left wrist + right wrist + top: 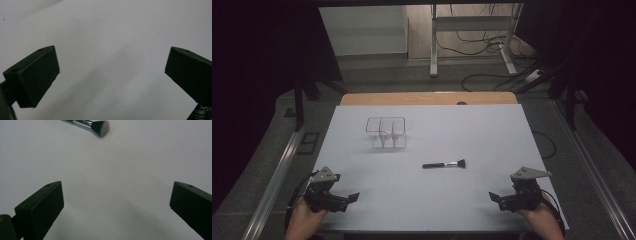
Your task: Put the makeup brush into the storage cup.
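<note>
Brush (444,164) flat mid-table, clear organizer (386,132) behind it; left gripper (351,197) and right gripper (493,196) both spread wide, empty.

Slim makeup brush with black handle, silver metal ferrule and dark flat-topped bristle head (444,164), lying flat on the white counter (492,135). Set roughly mid-counter, a little toward the near edge and slightly right of centre. Handle toward the left edge, bristles toward the right edge, almost parallel to the near edge. Ferrule and bristle head (101,127) also seen in the right gripper view.

Clear plastic organiser box with thin dividers (386,132), standing upright, empty. Placed left of centre, toward the far edge, well apart from the brush.
</note>
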Tool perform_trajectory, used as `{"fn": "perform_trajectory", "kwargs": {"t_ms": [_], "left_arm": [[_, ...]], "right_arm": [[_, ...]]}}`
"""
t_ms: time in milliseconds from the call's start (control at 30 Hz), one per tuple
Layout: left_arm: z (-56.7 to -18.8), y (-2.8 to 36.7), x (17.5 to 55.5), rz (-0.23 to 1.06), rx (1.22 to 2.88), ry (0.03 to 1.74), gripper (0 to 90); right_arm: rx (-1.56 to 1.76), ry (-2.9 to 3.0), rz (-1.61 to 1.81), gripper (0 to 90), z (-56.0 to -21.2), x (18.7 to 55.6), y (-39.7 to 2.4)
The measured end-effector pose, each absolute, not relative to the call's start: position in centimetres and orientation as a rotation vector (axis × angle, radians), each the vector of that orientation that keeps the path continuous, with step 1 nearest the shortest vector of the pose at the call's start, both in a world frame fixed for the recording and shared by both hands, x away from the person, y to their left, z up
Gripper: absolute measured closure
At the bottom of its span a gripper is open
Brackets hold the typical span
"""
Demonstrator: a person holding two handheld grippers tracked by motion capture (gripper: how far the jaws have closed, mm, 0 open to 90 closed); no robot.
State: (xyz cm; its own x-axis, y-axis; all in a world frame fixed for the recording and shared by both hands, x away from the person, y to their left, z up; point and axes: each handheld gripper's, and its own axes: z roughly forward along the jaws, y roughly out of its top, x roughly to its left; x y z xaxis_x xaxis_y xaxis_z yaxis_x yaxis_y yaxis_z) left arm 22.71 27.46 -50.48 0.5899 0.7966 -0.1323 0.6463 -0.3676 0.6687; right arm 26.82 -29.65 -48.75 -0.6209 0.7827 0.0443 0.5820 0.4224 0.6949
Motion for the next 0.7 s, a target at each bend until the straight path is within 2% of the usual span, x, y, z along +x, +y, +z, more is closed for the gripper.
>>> {"fn": "perform_trajectory", "kwargs": {"t_ms": [700], "left_arm": [[-50.67, 27.03, 22.67, 0.353, 2.194, 1.139, 0.0]], "right_arm": [[1.210, 2.408, 0.973, 0.0, -48.83, 26.72, -29.33]]}}
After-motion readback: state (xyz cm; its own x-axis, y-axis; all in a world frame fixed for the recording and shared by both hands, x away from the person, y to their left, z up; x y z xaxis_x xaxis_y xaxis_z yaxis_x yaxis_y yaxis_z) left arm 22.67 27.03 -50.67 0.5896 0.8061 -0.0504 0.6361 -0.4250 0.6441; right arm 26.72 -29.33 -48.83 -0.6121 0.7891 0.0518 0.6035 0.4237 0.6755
